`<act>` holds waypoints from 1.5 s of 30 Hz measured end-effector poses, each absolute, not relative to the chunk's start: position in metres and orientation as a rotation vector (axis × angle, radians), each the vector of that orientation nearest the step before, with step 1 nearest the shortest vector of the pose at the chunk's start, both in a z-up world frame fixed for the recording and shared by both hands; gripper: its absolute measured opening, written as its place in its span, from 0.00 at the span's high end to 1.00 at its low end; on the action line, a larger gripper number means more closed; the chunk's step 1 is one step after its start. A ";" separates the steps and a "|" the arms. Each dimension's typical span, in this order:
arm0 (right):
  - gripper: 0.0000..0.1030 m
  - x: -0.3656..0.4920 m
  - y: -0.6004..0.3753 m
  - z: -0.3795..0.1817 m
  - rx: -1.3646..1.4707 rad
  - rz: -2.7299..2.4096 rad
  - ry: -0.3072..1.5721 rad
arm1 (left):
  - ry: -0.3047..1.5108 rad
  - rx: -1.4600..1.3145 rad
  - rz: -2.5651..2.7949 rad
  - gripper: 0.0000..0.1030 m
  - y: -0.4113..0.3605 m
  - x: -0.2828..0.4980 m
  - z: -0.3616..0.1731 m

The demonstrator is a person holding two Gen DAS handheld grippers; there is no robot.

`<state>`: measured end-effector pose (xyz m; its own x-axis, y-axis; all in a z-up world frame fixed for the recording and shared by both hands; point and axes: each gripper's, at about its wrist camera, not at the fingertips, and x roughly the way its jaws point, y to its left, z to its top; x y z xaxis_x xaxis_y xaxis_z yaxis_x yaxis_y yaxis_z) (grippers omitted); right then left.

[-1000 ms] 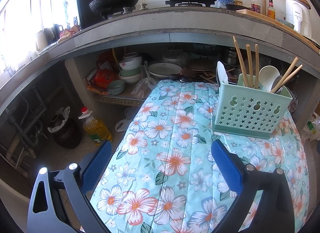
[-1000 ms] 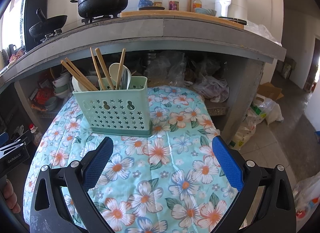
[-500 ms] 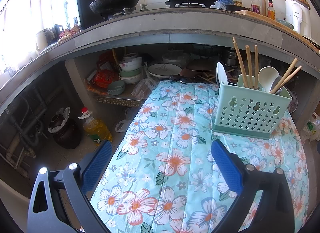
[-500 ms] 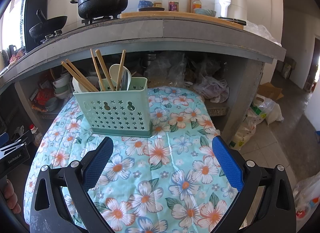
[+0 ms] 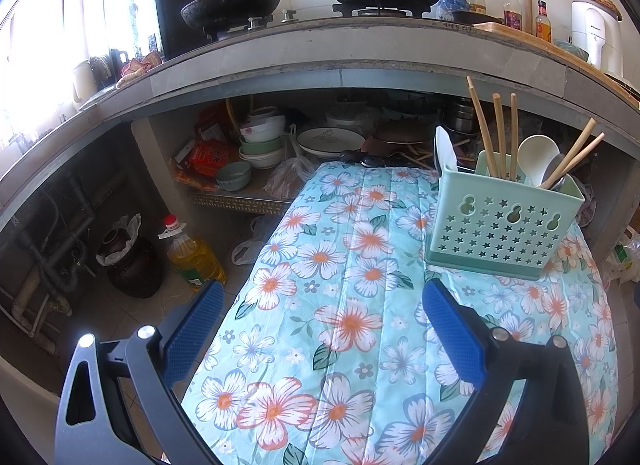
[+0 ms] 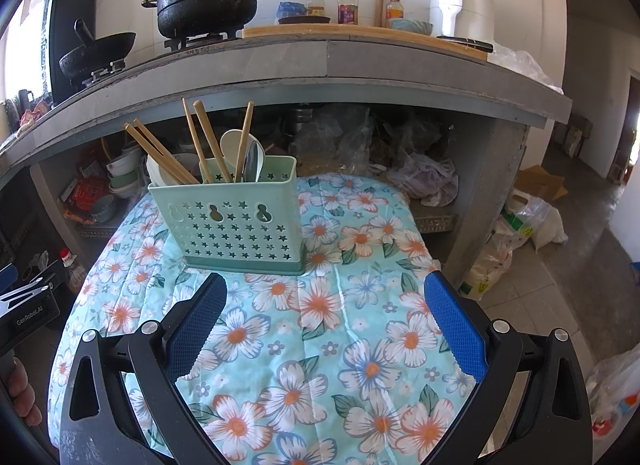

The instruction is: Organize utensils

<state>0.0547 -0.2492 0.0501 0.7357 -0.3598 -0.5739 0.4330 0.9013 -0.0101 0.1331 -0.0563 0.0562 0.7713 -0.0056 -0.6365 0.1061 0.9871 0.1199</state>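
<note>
Both the left tongs (image 5: 318, 321) and the right tongs (image 6: 326, 315) are spread wide and grip nothing, hovering over the flowered surface (image 6: 360, 305) on the near side of the green utensil holder (image 6: 236, 217). The holder stands upright at the surface's far end, below the kitchen counter. Chopsticks (image 6: 208, 141) and spoons (image 6: 236, 145) lean inside it (nothing lies loose nearby), so the sorting looks done.
</note>
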 end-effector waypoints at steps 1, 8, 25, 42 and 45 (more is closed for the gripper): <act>0.08 0.054 -0.250 0.050 0.130 -0.437 0.603 | 0.688 0.152 -0.061 0.05 -0.056 0.133 0.056; 0.08 0.054 -0.250 0.050 0.130 -0.436 0.604 | 0.688 0.153 -0.062 0.05 -0.056 0.133 0.057; 0.08 0.054 -0.250 0.050 0.131 -0.436 0.604 | 0.688 0.153 -0.062 0.05 -0.056 0.133 0.056; 0.08 0.054 -0.248 0.052 0.133 -0.436 0.603 | 0.689 0.154 -0.061 0.05 -0.056 0.133 0.057; 0.08 0.054 -0.248 0.053 0.132 -0.437 0.603 | 0.688 0.152 -0.061 0.05 -0.056 0.133 0.057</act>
<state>0.0543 -0.2477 0.0526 0.7355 -0.3587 -0.5748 0.4346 0.9006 -0.0060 0.1331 -0.0561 0.0567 0.7711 -0.0059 -0.6367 0.1063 0.9871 0.1196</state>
